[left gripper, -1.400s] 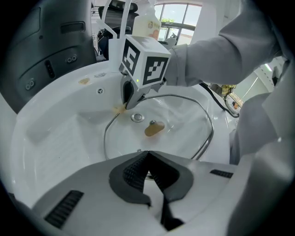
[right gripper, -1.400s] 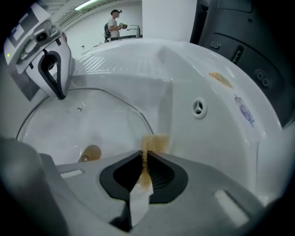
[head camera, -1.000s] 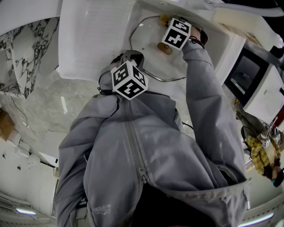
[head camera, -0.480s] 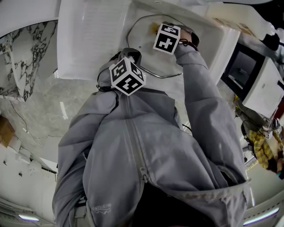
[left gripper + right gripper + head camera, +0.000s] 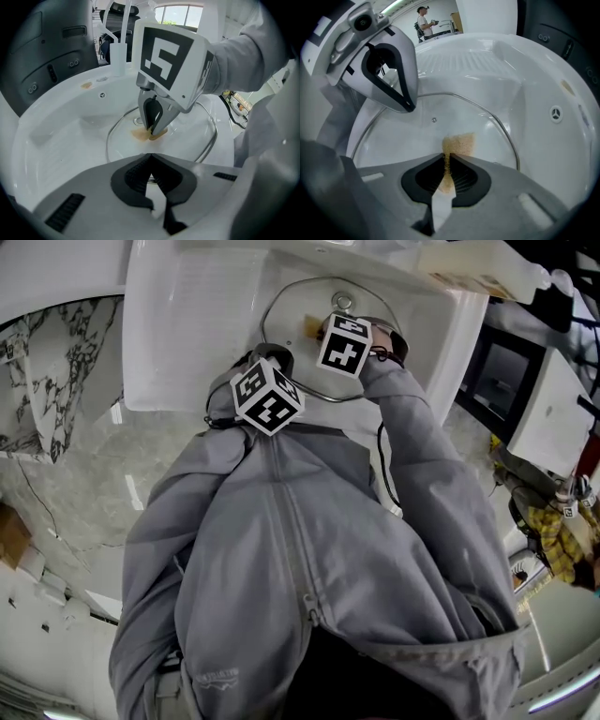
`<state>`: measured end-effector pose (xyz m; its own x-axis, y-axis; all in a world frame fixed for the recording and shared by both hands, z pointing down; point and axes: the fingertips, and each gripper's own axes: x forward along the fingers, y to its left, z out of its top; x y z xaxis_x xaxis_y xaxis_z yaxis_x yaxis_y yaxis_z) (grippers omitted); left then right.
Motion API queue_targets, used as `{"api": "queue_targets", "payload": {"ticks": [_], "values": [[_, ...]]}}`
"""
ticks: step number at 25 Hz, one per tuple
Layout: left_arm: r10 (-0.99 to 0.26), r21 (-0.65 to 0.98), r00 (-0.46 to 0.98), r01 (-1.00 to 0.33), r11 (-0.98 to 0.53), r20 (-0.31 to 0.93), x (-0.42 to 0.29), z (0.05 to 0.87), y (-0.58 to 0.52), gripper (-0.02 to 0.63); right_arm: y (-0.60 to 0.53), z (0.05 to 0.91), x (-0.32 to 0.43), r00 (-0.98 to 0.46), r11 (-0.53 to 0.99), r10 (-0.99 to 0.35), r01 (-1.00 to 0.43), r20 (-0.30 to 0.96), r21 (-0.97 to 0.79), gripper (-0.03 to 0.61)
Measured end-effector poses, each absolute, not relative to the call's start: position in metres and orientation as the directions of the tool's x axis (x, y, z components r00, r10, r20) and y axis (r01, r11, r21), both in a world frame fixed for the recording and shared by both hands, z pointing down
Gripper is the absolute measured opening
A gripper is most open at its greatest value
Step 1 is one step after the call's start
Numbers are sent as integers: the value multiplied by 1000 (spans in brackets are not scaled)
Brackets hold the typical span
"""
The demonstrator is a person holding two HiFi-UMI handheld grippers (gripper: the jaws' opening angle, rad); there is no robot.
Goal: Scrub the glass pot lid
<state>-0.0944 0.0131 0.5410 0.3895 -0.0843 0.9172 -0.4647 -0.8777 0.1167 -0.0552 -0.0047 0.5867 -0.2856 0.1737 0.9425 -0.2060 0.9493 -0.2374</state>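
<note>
right gripper view: clear metal-rimmed glass pot lid, right hand-held gripper pinching tan sponge, left hand-held gripper clenched shut

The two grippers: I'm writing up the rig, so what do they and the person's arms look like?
Both the left gripper and the right gripper have pale grey plastic bodies with black ribbed pads. Each carries a white marker cube printed with black square patterns. The person wears a grey zip jacket; its sleeves cover the arms.
</note>
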Motion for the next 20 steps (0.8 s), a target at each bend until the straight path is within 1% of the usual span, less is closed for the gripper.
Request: {"api": "queue_targets", "payload": {"ticks": [11,16,20], "values": [[-106,86,380,-457,-885,919,-94,542,12,6,31,560,-61,-334,925,235,-212,913,-315,29],[-109,77,376,-448,-891,920,-94,540,13,6,56,543,-60,-374,878,312,-237,873,-415,29],[-107,70,370,-432,-899,923,-90,539,16,6,70,527,-61,-423,851,344,-237,838,-469,29]]}}
